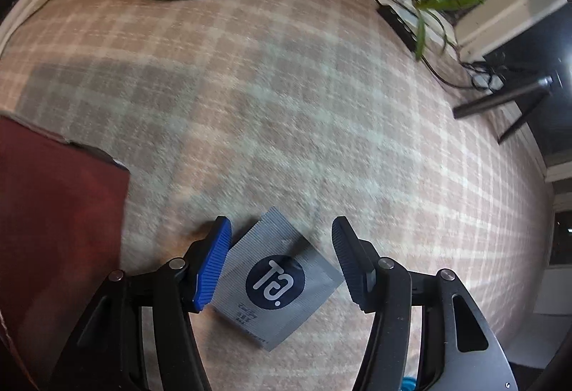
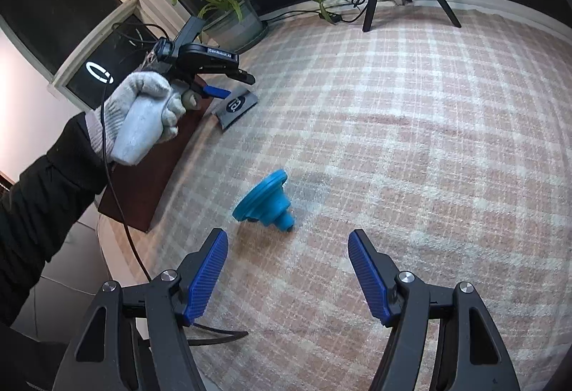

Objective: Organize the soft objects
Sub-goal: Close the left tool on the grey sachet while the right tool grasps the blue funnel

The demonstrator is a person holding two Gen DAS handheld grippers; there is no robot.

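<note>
Left gripper [image 1: 280, 260]: fingers spread wide, empty, straddling grey sachet [image 1: 277, 278] flat on plaid carpet [image 1: 286, 105]. Right gripper [image 2: 287, 275]: fingers wide apart, empty. Blue silicone funnel [image 2: 264, 199] on its side just ahead. Maroon mat [image 2: 150, 169] left; potted plant [image 2: 234, 12] far.

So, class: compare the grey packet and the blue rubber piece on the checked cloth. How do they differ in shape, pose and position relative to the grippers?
The grey packet is thin, flat and square; the blue rubber piece is round, stepped and bulky. The packet lies flat; the blue piece is tipped on its side. The packet sits between the open left gripper's fingers; the blue piece lies ahead of the open right gripper. Both rest ungrasped on the checked cloth.
</note>
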